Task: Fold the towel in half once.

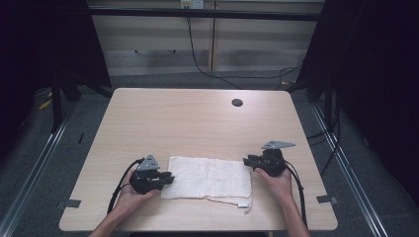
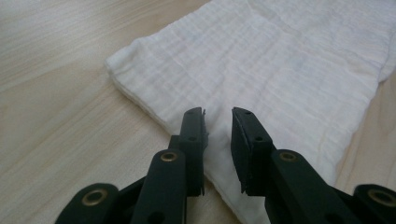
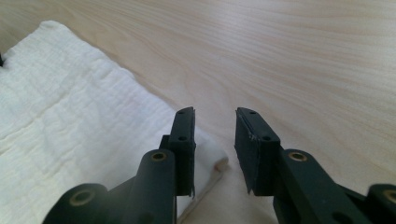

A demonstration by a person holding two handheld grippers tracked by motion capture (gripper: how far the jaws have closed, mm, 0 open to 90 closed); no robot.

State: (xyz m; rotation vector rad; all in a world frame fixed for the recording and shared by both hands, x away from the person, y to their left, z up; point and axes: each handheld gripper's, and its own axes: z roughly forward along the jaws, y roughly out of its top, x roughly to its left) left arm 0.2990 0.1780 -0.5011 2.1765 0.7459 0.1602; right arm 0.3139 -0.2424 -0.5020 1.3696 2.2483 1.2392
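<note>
Lying flat near the front edge of the tabletop [image 1: 197,118], a folded white muslin cloth [image 1: 207,178] stretches between the two grippers, with a small label tab at its near right corner. The left gripper [image 1: 168,178] sits at the cloth's left short edge; in the left gripper view its jaws stand partly apart over the stacked layers, gripping nothing. The right gripper [image 1: 247,161] hovers at the far right corner; in the right gripper view its jaws are likewise parted and empty, one jaw over the cloth corner and the other over bare wood.

The likely trouble from here is an uneven pick-up. The edge shows several thin layers, so jaws closing too high could pinch only the top sheet and peel the fold open. On the right, the jaws straddle the very corner and could close beside the fabric or catch a mere sliver that slips out when lifted. Unequal lifting would skew the cloth.
</note>
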